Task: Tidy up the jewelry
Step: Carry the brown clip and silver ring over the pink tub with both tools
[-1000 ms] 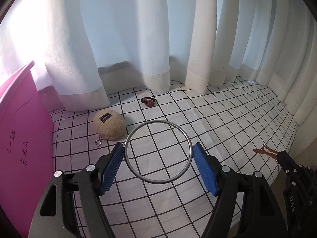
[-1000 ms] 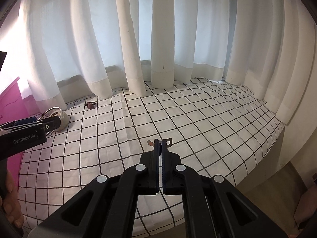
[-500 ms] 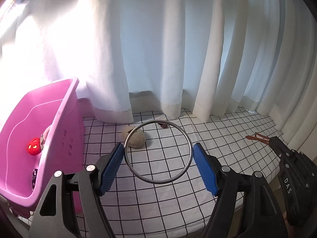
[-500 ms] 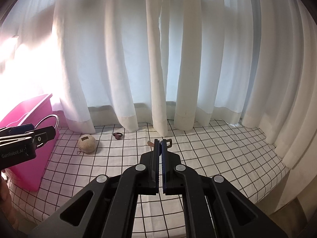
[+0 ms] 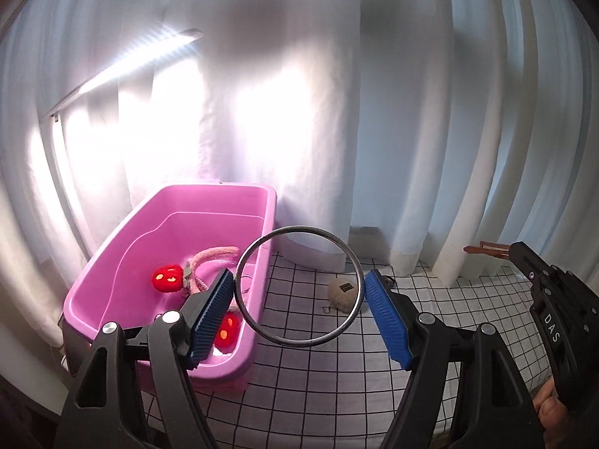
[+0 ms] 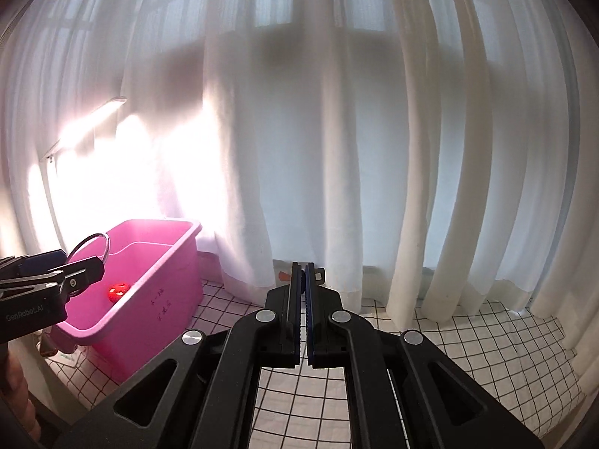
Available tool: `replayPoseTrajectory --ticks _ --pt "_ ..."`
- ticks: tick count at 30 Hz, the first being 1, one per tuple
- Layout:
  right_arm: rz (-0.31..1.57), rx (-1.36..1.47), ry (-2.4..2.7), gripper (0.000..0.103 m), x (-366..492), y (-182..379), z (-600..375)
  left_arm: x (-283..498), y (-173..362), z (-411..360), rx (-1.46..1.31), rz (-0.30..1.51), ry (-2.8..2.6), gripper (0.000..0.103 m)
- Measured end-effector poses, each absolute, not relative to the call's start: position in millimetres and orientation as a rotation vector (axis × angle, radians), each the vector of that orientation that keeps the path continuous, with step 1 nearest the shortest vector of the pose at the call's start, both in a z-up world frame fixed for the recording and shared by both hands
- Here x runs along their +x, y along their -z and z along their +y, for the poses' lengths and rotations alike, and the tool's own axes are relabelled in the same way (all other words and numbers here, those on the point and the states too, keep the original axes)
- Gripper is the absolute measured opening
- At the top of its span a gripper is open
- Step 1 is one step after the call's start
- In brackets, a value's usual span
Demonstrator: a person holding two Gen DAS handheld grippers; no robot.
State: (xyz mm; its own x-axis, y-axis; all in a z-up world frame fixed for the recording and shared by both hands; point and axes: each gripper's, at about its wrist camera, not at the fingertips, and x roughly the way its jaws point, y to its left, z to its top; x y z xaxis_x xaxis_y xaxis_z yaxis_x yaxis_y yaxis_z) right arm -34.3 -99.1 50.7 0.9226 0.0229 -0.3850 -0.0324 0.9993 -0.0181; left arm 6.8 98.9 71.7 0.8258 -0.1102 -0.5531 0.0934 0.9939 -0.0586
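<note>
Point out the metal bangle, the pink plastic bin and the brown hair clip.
metal bangle (image 5: 279,340): left wrist view, lower arc of the ring.
pink plastic bin (image 5: 112,249): left wrist view, left rim.
brown hair clip (image 5: 486,249): left wrist view, its body ahead of the right gripper (image 5: 514,250).

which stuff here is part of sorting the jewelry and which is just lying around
Part of the job:
- thin round metal bangle clamped in the left tool
- small brown clip pinched in the shut right tool
- pink plastic tub
- red knitted strawberry charms in the tub

Just lying about:
- white curtains
- black-and-white checked cloth
</note>
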Motion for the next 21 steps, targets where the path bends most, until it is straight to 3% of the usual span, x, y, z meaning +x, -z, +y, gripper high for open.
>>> replayPoseTrajectory --ticks 21 --pt "0.413 -0.14 -0.47 0.002 84 -69 63 61 -60 223 -0.144 0.634 -0.18 0.07"
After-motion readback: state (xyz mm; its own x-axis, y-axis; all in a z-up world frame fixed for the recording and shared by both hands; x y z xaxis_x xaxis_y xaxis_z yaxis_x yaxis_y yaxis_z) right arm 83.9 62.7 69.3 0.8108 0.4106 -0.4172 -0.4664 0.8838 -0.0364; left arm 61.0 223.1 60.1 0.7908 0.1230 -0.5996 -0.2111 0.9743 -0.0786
